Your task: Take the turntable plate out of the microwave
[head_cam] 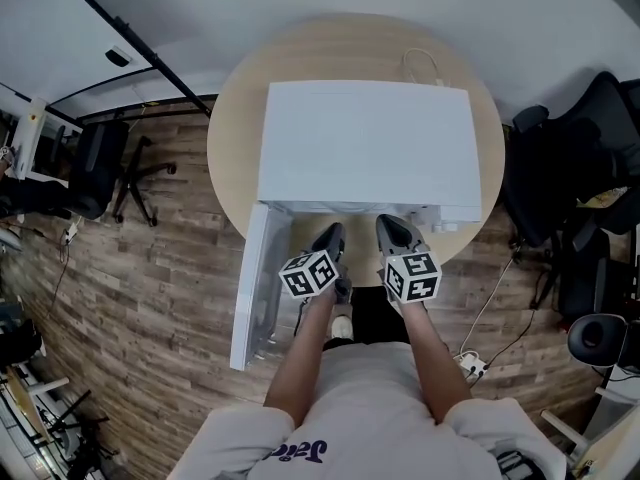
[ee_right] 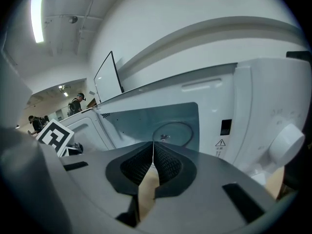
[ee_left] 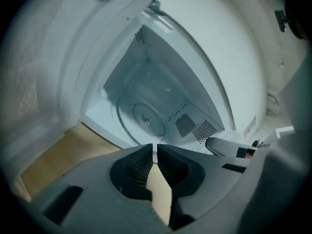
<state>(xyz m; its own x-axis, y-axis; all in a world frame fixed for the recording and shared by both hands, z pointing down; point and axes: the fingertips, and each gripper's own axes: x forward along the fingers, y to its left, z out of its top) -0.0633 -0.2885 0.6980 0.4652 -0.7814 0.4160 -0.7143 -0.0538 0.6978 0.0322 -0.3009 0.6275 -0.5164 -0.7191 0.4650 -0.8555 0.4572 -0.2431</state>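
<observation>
A white microwave (head_cam: 365, 143) stands on a round wooden table (head_cam: 232, 118), its door (head_cam: 252, 288) swung open to the left. The round glass turntable plate (ee_left: 146, 117) lies flat on the cavity floor and also shows in the right gripper view (ee_right: 171, 132). My left gripper (ee_left: 155, 147) is shut and empty, just outside the opening. Beside it my right gripper (ee_right: 153, 147) is also shut on nothing. In the head view both point into the opening: the left gripper (head_cam: 331, 232) and the right gripper (head_cam: 391, 225). Neither touches the plate.
The microwave's control knob (ee_right: 286, 143) is on the panel right of the cavity. Office chairs stand on the wooden floor at the left (head_cam: 110, 168) and right (head_cam: 570, 168). A power strip (head_cam: 470, 366) lies on the floor by the table.
</observation>
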